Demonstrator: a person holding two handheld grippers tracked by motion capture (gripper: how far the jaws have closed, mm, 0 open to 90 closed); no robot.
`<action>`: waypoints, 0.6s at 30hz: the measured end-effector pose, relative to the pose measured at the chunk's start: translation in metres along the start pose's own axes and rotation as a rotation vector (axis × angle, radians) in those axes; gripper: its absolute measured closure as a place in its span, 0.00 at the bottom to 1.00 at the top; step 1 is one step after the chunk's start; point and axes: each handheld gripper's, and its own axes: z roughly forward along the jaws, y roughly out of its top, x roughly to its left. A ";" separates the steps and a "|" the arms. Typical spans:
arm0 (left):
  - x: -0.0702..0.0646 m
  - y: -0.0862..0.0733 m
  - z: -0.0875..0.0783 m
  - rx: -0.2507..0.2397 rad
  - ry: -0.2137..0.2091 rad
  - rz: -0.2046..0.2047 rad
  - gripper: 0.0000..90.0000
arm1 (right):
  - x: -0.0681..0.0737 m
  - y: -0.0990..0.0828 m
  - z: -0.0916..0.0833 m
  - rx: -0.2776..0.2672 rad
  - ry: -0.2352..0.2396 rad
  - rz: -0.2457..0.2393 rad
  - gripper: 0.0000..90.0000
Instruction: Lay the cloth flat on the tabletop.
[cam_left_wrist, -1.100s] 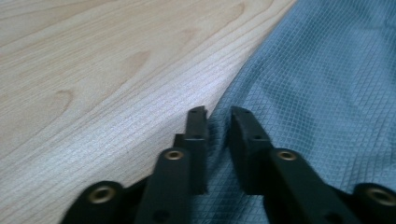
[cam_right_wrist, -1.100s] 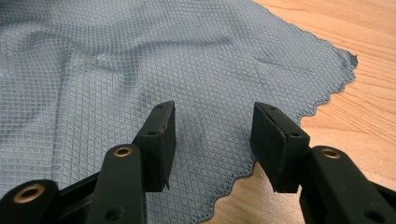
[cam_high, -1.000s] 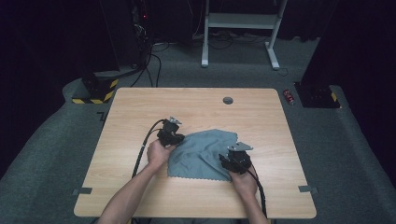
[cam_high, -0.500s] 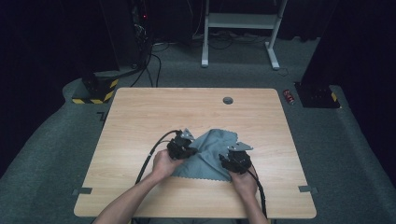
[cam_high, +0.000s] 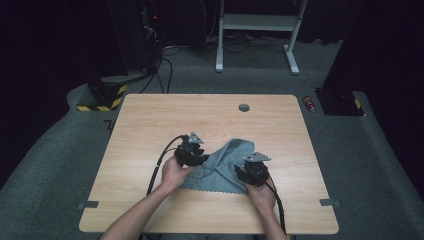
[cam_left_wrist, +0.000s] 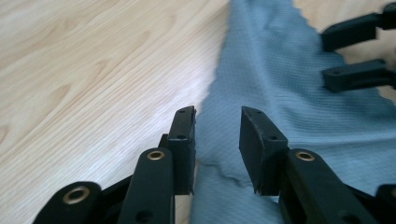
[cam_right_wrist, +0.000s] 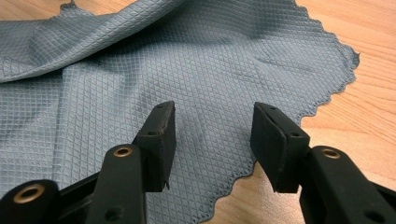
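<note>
Cloth: a blue-grey microfibre cloth (cam_high: 222, 167) lies in the lower middle of the high view, on the near half of the counter (cam_high: 150, 120), between the two hands.
Look: rumpled, not flat; one part is drawn up and over toward the upper right of the cloth, ending in a corner near the right tongs.
Texture: a fine diamond weave (cam_right_wrist: 140, 74) shows in the right gripper view; the edge (cam_right_wrist: 327, 100) is cut in small scallops.
Long axis: in the high view the cloth runs from lower left to upper right, its raised corner pointing toward the upper right.
Counter: pale wood-grain top, rectangular with rounded corners, with a small dark round grommet (cam_high: 244, 107) near its far edge.
Left tongs (cam_left_wrist: 217, 135): jaws apart, a fold of the cloth running up between them; whether they touch it I cannot tell.
Right tongs (cam_right_wrist: 210, 140): jaws wide apart, poised over the cloth just inside its scalloped edge, gripping nothing.
Floor: grey carpet (cam_high: 380, 165) around the counter.
</note>
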 end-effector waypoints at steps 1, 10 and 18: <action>0.001 -0.001 0.003 0.015 0.003 -0.002 0.73 | 0.000 0.000 0.000 0.000 0.000 0.000 0.56; 0.009 -0.005 0.022 0.063 0.012 -0.061 0.73 | 0.000 0.000 0.000 -0.002 0.000 -0.005 0.56; 0.013 -0.004 0.031 0.059 0.012 -0.071 0.85 | 0.000 0.000 0.000 -0.001 0.001 -0.006 0.56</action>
